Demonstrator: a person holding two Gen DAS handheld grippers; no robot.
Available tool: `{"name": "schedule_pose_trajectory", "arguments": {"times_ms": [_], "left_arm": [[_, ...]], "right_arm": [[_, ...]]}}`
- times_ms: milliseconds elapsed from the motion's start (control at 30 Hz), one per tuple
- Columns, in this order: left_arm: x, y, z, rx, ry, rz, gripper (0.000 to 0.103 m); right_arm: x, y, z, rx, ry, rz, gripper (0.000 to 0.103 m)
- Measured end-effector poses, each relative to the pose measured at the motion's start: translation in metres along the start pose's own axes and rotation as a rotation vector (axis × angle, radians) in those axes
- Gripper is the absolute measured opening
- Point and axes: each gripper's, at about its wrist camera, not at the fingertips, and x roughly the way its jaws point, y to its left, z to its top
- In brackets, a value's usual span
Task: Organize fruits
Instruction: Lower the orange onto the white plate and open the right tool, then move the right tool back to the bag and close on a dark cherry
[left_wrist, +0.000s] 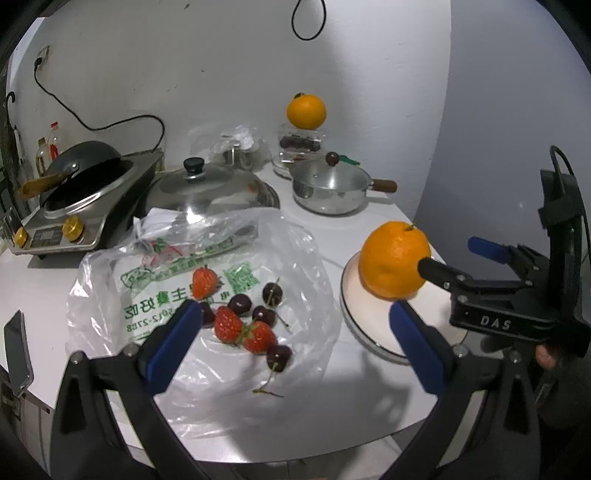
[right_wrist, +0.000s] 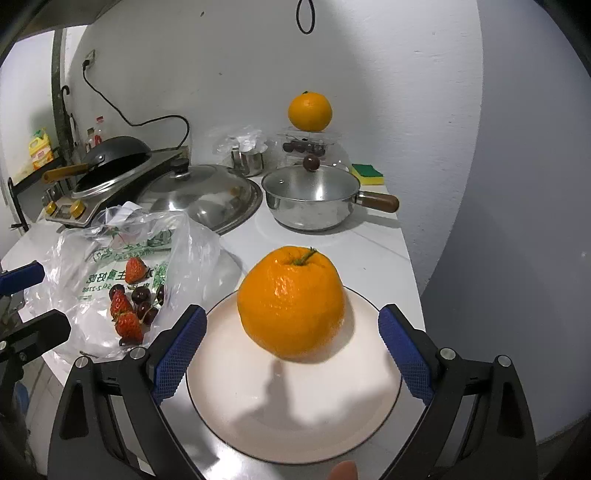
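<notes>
A bright orange mandarin (right_wrist: 291, 302) with a green stem sits on a white plate (right_wrist: 295, 417) rimmed in black, between the right gripper's (right_wrist: 291, 347) blue cross-hatched pads (right_wrist: 177, 354). Left of it, red strawberries (right_wrist: 125, 317) and dark maroon cherries (right_wrist: 142, 295) lie on a clear bag (right_wrist: 110, 258) printed in green.

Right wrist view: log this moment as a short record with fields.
plate: white, on the table
orange: sits on the plate, stem up
right gripper: open, fingers apart either side of the orange, not touching
left gripper: open, above the plastic bag
bag contents: strawberries and cherries
</notes>
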Motion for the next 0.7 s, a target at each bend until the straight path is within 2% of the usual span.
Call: {"name": "schedule_pose_trajectory", "arguments": {"times_ms": [400,700], "left_arm": [[-0.018,0.010,-0.009,0.004,-0.017,-0.006,0.102],[-0.025,0.035,-0.019,-0.010,-0.016,0.014,0.102]], "right_arm": [[-0.016,0.005,-0.008,0.008,-0.005,-0.017,0.096],[-0.021,0.029,-0.009,0.002,0.002,0.018,0.096]]}}
